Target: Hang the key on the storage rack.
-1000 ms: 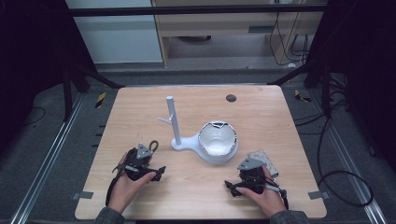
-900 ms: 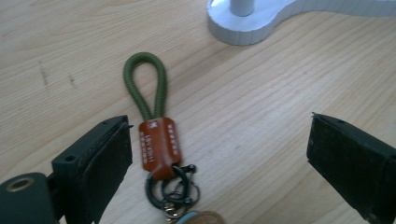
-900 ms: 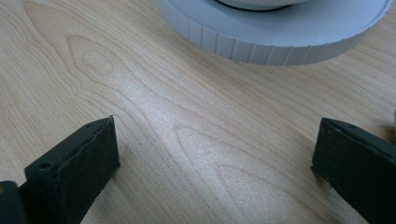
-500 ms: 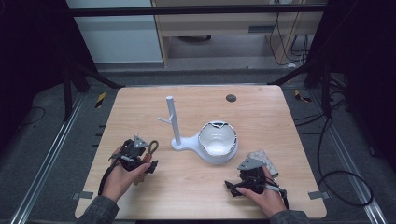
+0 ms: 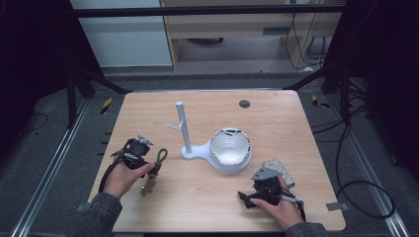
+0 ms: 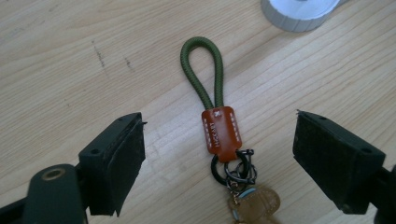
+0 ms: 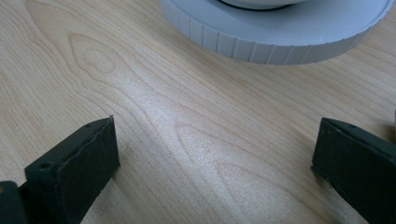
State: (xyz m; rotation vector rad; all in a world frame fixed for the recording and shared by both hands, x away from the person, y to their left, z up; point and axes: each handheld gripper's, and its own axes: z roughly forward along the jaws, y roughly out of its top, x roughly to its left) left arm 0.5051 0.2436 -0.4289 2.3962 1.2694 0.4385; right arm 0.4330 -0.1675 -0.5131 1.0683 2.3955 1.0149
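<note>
hovering my left hand-held gripper (image 6: pixel 219 154) over the keychain (image 6: pixel 219 130), i have it framed between the two black jaws, which have just been closing in but press on nothing yet: the pads stand clear on either side, so the grip is released. the keychain lies flat on the tabletop (image 5: pixel 276 118), at its left front part, just beside my left hand (image 5: pixel 129 173) in the high view. its long axis is what matters here. in the left gripper view the green cord loop (image 6: pixel 201 70) points away from me, the brown leather tab (image 6: pixel 221 134) sits in the middle, and the rings (image 6: pixel 233 170) and a tan fob (image 6: pixel 254 203) trail back toward the hand-held gripper. so the keychain runs along my line of sight and the jaws would close across it, at about the tab. i judge that a good line for a pinch; the tab is the thickest, stiffest part.

the white stand (image 5: pixel 184 131) with its post and peg rises just beyond, with its bowl-like base (image 5: pixel 230 153) to the right. my left hand is clearly the nearer one. my right hand-held gripper (image 5: pixel 258 193) rests well apart at the right front, jaws wide and released, with bare wood between them and the base's ribbed rim (image 7: pixel 280 42) ahead.
</note>
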